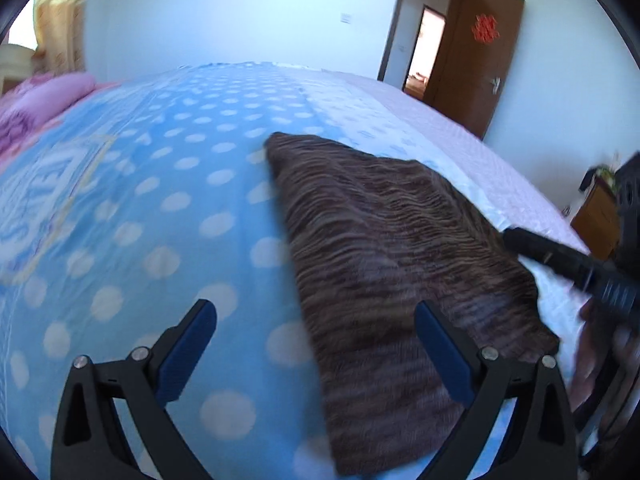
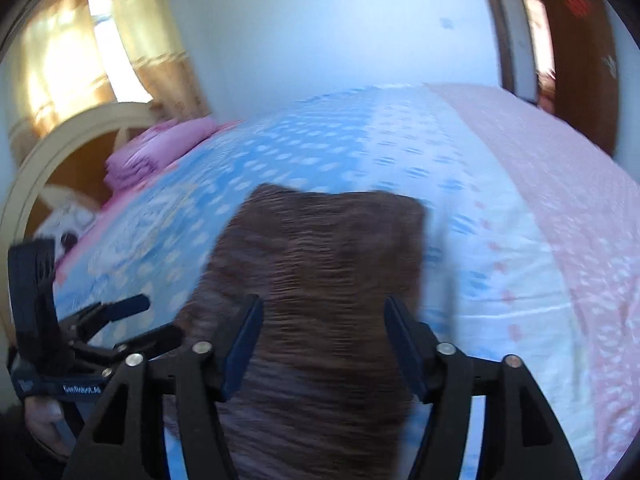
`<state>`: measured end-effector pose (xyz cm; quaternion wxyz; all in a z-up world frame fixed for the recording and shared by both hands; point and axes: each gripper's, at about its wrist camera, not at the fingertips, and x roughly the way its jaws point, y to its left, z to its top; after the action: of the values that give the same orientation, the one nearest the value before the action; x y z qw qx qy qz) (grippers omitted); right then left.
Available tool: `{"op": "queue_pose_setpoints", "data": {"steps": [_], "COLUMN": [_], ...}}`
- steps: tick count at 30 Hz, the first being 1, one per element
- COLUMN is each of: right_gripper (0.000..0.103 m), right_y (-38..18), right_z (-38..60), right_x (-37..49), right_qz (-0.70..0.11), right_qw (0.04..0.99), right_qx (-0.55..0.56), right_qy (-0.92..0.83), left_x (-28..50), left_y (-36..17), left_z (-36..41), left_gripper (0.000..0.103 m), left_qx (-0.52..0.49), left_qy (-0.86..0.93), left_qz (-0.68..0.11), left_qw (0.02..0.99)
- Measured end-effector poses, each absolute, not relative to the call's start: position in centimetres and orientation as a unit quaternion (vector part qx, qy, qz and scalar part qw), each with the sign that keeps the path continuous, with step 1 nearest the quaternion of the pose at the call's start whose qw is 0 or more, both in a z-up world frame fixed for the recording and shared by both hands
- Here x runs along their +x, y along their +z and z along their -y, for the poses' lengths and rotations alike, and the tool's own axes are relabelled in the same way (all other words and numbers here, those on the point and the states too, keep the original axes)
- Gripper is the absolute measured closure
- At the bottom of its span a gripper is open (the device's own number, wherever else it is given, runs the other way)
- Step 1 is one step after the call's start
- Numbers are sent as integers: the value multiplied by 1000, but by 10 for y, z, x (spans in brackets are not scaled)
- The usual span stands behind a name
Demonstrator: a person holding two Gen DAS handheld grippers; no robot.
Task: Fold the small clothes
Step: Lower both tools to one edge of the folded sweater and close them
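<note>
A brown ribbed knit garment (image 1: 384, 264) lies flat in a folded rectangle on the blue polka-dot bedspread (image 1: 160, 208). My left gripper (image 1: 316, 316) is open and empty, above the garment's near left edge. The right gripper shows in the left wrist view as a black finger (image 1: 560, 258) at the garment's right edge. In the right wrist view my right gripper (image 2: 324, 312) is open and empty above the garment (image 2: 324, 248). The left gripper (image 2: 116, 316) appears at the left of that view.
The bed has a pink strip (image 2: 560, 184) on the right and pink folded bedding (image 2: 156, 152) by the headboard (image 2: 48, 160). An open brown door (image 1: 480, 60) and a small wooden cabinet (image 1: 596, 216) stand beyond the bed.
</note>
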<state>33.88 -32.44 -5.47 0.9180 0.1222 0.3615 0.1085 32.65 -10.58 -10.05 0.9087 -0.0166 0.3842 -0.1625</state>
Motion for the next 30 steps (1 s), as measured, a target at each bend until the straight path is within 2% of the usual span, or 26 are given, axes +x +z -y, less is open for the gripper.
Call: {"op": "queue_pose_setpoints", "data": {"steps": [6, 17, 22, 23, 26, 30], "right_gripper": [38, 38, 40, 41, 61, 67], "right_y": [-78, -108, -109, -110, -116, -121], "right_z": [369, 376, 364, 362, 356, 362], "right_x": [372, 434, 448, 451, 457, 459], "right_qz": [-404, -415, -415, -416, -429, -429], "right_qw": [888, 852, 851, 851, 840, 829], "right_qx": [191, 285, 278, 273, 273, 296], "right_qy": [110, 146, 163, 167, 191, 202], "left_x": [348, 347, 347, 348, 347, 347], "left_y": [-121, -125, -126, -126, -126, -126], "left_z": [104, 110, 110, 110, 110, 110], "left_gripper": [0, 0, 0, 0, 0, 0], "left_qx": [-37, -33, -34, -34, -35, -35], "left_qy": [-152, -160, -164, -165, -166, -171], "left_qz": [-432, -437, -438, -438, -438, -437], "left_qw": [888, 885, 883, 883, 883, 882]}}
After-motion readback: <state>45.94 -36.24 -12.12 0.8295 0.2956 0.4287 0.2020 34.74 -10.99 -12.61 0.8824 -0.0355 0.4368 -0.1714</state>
